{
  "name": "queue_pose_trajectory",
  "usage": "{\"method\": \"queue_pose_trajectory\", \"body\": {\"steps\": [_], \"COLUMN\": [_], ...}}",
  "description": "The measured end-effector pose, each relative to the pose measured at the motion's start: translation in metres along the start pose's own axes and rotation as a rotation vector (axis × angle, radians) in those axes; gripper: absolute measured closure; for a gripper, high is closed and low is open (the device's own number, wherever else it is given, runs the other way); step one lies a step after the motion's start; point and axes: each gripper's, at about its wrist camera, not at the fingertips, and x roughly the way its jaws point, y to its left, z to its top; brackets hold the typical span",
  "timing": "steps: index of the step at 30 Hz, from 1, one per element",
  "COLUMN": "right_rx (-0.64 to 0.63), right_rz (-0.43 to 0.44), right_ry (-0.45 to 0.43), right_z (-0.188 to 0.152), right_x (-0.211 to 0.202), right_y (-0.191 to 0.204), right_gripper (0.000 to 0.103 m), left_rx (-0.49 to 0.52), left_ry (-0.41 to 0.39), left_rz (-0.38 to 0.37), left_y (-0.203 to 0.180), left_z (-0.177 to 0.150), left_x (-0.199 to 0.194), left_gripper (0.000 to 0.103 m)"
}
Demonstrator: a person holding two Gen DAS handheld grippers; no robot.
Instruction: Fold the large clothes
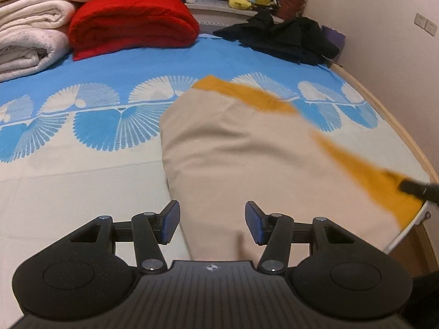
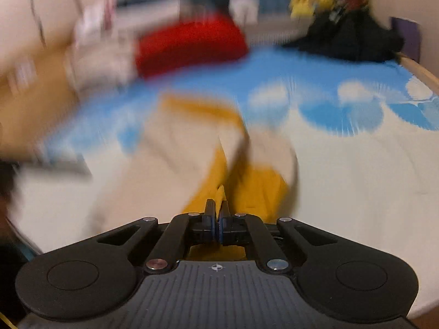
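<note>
- Left wrist view: the left gripper [image 1: 212, 220] hangs with its jaws spread apart and nothing pinched; the beige garment [image 1: 233, 159] with mustard-yellow trim lies on the bed sheet [image 1: 82, 181], running from between the jaws ahead.
- Right wrist view, blurred: the right gripper [image 2: 217, 209] is clenched on the garment's mustard-yellow edge [image 2: 255, 189]; the beige cloth stretches ahead of the jaws.

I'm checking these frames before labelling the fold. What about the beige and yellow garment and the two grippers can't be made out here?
- Beige and yellow garment: its near end is hidden behind the left gripper body in the left wrist view, and its type is unclear.
- Right gripper: shut on yellow cloth, but the right wrist view is motion-blurred, so the folds are unreadable.
- Black clothes: a heap, pieces indistinguishable.
</note>
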Motion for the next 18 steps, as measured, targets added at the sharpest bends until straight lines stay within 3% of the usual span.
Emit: {"method": "queue_pose_trajectory", "body": {"steps": [2, 5, 7, 11, 13, 15, 18], "right_rx": [0.024, 0.007, -0.039, -0.086, -0.074, -0.093, -0.107], "right_rz": [-0.035, -0.166, -0.2, -0.206, -0.209, -0.215, -0.207], "right_ry": [-0.04, 0.114, 0.211, 0.253, 0.27, 0.288, 0.345], "right_z": [0.001, -0.013, -0.024, -0.037, -0.04, -0.039, -0.048], "right_x": [-0.013, 0.007, 0.022, 0.037, 0.043, 0.049, 0.059], "right_y": [-0.01, -0.022, -0.023, -0.021, -0.025, -0.025, -0.027], "right_gripper": [0.102, 0.102, 0.102, 0.102, 0.102, 0.102, 0.102], "left_rx": [0.009, 0.013, 0.012, 0.011, 0.045, 0.136, 0.226], "left_ry": [0.03, 0.1, 0.137, 0.175, 0.271, 0.392, 0.407], "left_rz": [-0.011, -0.033, -0.059, -0.138, -0.111, -0.023, 0.015], "left_y": [0.001, 0.002, 0.0, -0.005, -0.01, -0.018, -0.028], "left_z": [-0.001, -0.008, -0.011, -0.016, -0.024, -0.041, -0.048], "left_x": [0.005, 0.01, 0.016, 0.024, 0.043, 0.069, 0.08], "left_gripper": [0.045, 0.045, 0.045, 0.045, 0.046, 0.045, 0.043]}}
